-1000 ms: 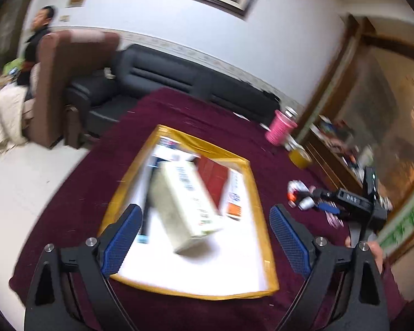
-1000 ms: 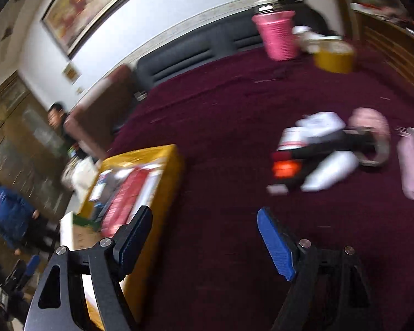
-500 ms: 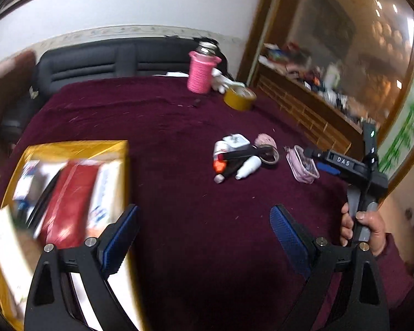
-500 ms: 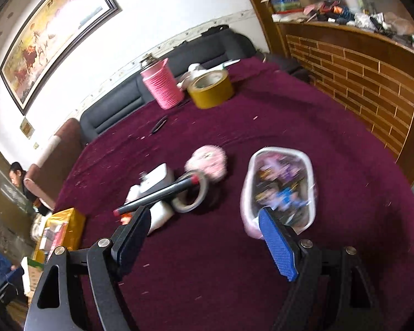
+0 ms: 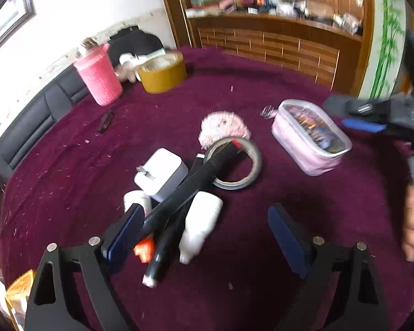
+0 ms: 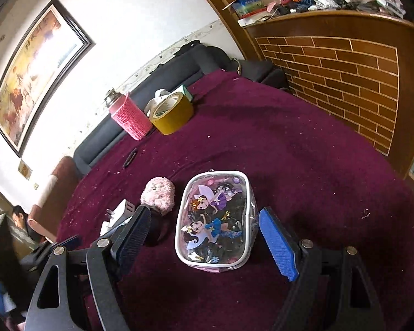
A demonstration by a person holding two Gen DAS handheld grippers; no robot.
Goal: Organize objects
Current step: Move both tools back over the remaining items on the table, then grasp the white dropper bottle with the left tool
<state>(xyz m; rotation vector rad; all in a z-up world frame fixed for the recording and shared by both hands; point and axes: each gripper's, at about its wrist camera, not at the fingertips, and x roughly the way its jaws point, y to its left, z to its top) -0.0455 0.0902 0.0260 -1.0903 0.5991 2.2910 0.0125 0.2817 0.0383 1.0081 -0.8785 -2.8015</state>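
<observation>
Right claw [image 6: 204, 241] hangs low over the maroon bench [image 6: 303, 149], jaws wide, nothing gripped. The cartoon-print pouch [image 6: 214, 220] lies flat on the cloth directly between its two pads, a gap showing on each side. Pouch's long axis runs away from the claw, roughly along the line the claw points; the jaws span its short width. Judgement: right hand is the nearer one for the pouch, and a short drop plus a squeeze would take it.

Left claw [image 5: 207, 233] also wide and empty, its jaws having just narrowed a little. It sits over the heap: black marker [image 5: 190, 182] lying diagonally, white bottle [image 5: 200, 223], white charger [image 5: 161, 176], tape ring [image 5: 236, 167], pink fluffy ball [image 5: 223, 129]. Marker's near end passes just beside the left pad. From this side the pouch [image 5: 310, 136] lies well off to the right, under the right claw [image 5: 372, 115].

Gold box corner [image 5: 19, 289] at lower left edge only.
</observation>
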